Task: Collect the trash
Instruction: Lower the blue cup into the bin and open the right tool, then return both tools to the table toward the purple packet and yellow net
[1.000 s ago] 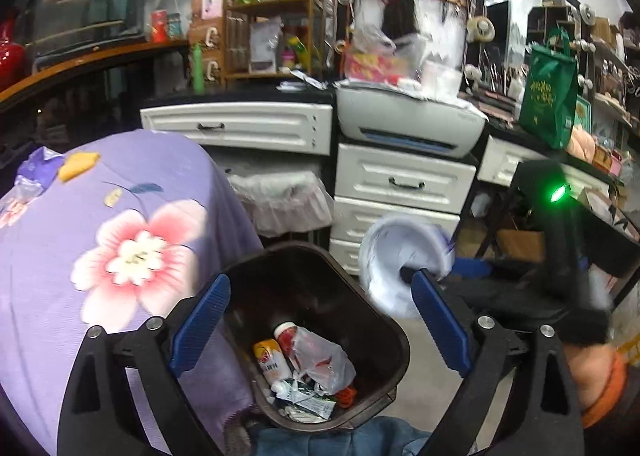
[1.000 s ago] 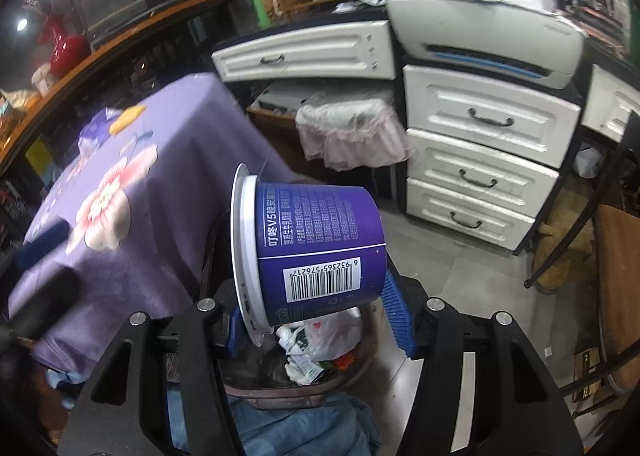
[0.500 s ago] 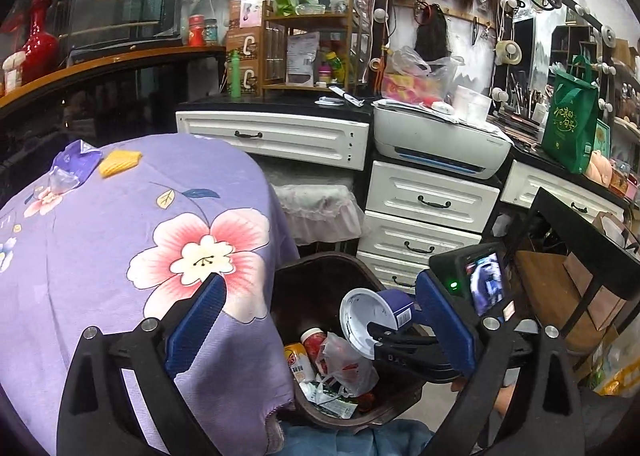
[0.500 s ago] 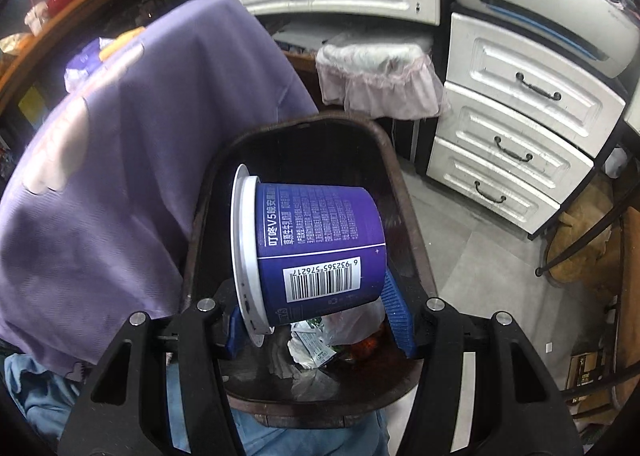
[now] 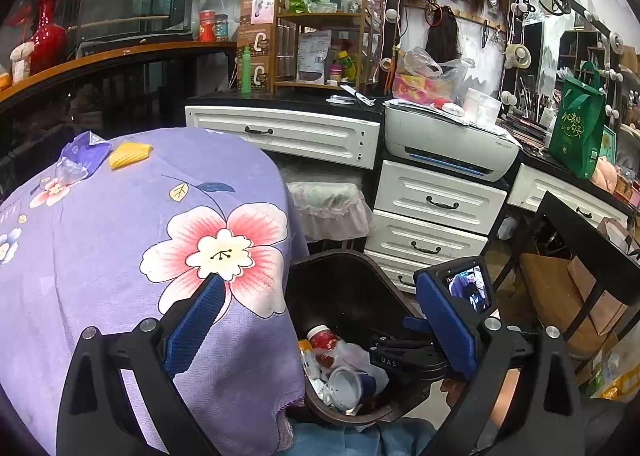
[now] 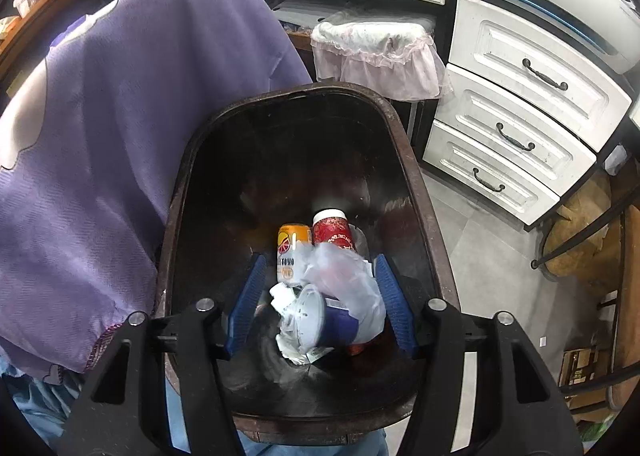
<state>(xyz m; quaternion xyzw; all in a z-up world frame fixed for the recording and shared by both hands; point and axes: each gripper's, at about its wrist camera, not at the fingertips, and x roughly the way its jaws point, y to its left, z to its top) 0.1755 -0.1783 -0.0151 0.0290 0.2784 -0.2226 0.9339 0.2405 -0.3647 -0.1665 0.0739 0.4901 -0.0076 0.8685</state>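
Purple and white, the cup (image 6: 320,320) you carried now lies on its side at the bottom of the bin (image 6: 420,192), below and between your right gripper (image 6: 320,302) fingers, resting on a plastic bag (image 6: 348,276) beside a can (image 6: 292,252) and a red bottle (image 6: 334,232). That gripper's jaws have just been opening and nothing is pressed between the pads: the cup is released. Your left gripper (image 5: 320,330) hangs spread and empty over the edge of the purple-clothed table (image 5: 120,240), with the bin just below it to its right. The risk now is in lifting out: the right gripper sits deep inside the bin, so a slanted pull could catch the rim and tip the bin. More scraps, a yellow piece (image 5: 130,156) among them, wait at the table's far side ahead of the left gripper.
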